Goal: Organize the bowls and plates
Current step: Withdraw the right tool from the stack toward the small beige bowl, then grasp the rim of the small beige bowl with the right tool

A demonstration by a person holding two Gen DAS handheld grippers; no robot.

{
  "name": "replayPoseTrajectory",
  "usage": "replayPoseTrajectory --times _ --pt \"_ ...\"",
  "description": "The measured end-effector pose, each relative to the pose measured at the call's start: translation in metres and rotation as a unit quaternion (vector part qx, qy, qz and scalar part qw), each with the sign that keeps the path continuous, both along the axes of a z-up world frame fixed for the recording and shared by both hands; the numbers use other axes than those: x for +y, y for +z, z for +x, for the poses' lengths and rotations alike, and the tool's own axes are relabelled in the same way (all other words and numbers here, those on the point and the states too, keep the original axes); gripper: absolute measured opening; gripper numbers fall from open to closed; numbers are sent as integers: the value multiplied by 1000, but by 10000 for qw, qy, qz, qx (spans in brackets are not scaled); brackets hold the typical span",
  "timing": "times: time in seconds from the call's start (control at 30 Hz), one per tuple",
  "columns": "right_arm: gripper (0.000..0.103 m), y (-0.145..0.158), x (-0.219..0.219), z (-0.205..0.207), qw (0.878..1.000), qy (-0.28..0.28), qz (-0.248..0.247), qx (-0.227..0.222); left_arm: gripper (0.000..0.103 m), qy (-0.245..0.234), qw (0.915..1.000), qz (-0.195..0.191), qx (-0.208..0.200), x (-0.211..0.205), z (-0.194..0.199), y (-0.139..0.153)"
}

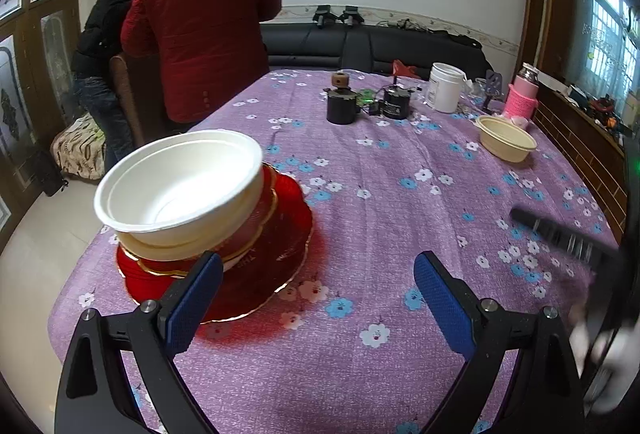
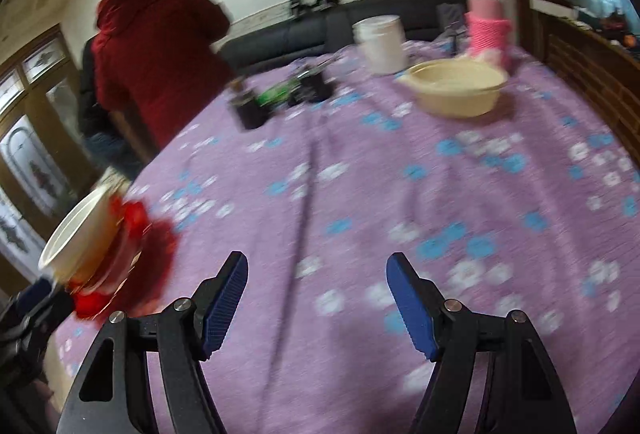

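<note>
Both grippers were spread wide and held nothing. The left gripper (image 1: 318, 284) hung low over the desk (image 1: 380, 218) just beside the stack (image 1: 208, 218): a white bowl (image 1: 180, 185) nested in other bowls on a red plate (image 1: 280, 254), the top bowl sitting tilted. The right gripper (image 2: 316, 298) pointed across the cloth toward the cream bowl (image 2: 456, 89), which sat alone, well apart from the stack, near the far right of the desk.

The step in hand looked to be fetching that cream bowl. To do it well, the right gripper should probably take the bowl by its rim, one finger inside and one outside, lift it clear, and lower it level onto the white bowl; since that one leaned, the left gripper might steady the stack.

A white jar (image 2: 380, 43) and a pink flask (image 2: 490, 29) stood just behind the cream bowl, so an overshoot could knock them. Dark cans (image 1: 340, 105) sat mid-desk, beside the path. A person in red (image 1: 200, 17) stood at the desk's far left.
</note>
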State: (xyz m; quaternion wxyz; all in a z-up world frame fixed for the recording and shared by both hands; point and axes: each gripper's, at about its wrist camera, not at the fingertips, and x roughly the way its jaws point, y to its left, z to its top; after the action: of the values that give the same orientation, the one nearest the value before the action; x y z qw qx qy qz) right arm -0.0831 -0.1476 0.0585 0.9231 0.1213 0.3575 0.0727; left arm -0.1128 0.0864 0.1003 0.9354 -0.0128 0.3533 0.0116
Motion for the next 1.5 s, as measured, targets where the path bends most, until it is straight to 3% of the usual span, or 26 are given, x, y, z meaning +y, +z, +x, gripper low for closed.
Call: replayPoseTrajectory --times 0.1,0.2,0.37,0.7,0.73,0.8,0.87,0.93,1.03,1.2,1.37,1.5 --pt "76 9 -29 16 9992 -370 -50 -156 96 -90 9999 12 75 -4 2 -3" --pt "76 14 -65 43 9968 -745 233 -163 96 -135 9999 29 78 -8 2 -3" --pt "76 9 -127 96 9885 -1322 722 103 96 -225 9997 -9 120 -13 3 -3" --pt "76 -21 -185 193 9723 -1850 1196 776 96 -344 9984 172 426 -32 17 -16" --pt "73 -26 -189 198 9704 -1852 1309 829 96 -358 9981 192 454 -34 19 -16" --pt "45 -36 -195 204 9647 -1894 1596 897 96 -373 9979 229 486 -36 20 -17" --pt "21 -42 -197 207 9614 -1806 1831 975 96 -372 9978 209 508 -36 22 -18" --pt "16 -43 -193 202 9628 -1606 1927 1006 96 -363 9979 155 514 -37 24 -18" --pt "15 -43 -180 187 9656 -1094 2089 1100 96 -440 9974 112 563 -42 29 -19" --pt "15 -41 -145 150 9616 5 2289 1516 96 -713 9938 -281 801 -48 36 -23" --pt "16 -39 -92 96 9598 1048 1658 2008 96 -765 9926 -397 856 -53 44 -25" --pt "20 -35 -71 70 9702 1168 1132 1796 96 -873 9878 -720 1067 -61 59 -30"
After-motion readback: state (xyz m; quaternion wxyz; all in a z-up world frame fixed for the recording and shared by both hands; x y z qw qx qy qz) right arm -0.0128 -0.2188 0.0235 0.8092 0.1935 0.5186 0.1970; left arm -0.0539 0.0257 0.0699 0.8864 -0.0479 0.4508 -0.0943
